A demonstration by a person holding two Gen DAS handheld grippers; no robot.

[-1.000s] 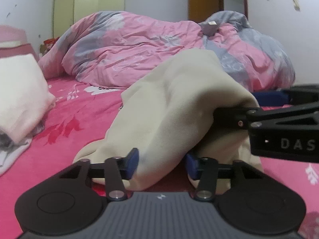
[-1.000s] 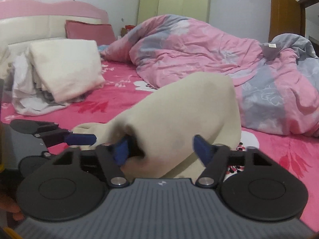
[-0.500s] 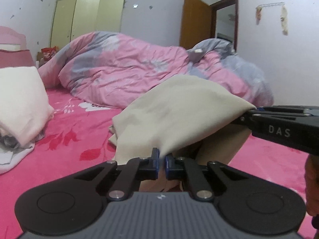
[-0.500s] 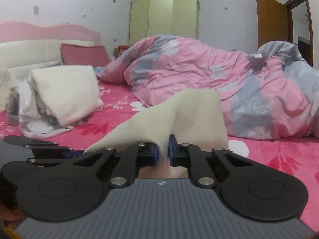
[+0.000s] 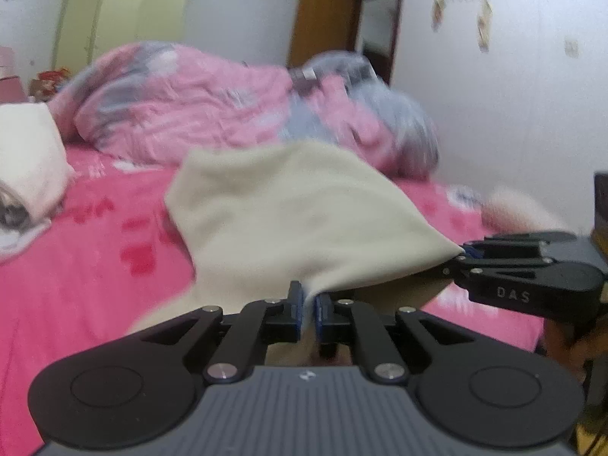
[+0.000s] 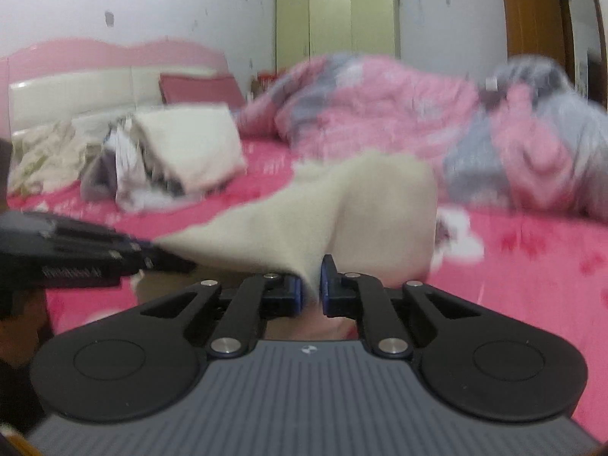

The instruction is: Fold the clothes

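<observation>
Plainly, the left claw (image 5: 308, 306) and right claw (image 6: 311, 285) each pinch a near corner of the beige garment (image 5: 288, 212) — held taut above the pink bed (image 5: 95, 273), its far end trailing there, likely to straighten it for folding.

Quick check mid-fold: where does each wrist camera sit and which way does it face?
Left wrist: on the left tongs, looking along them over the bed to the duvet and door; own fingers pinch the beige cloth; right tongs at right.
Right wrist: on the right tongs, facing the headboard and wardrobe; left tongs at left.
Shared: cloth, duvet, folded pile.
</observation>
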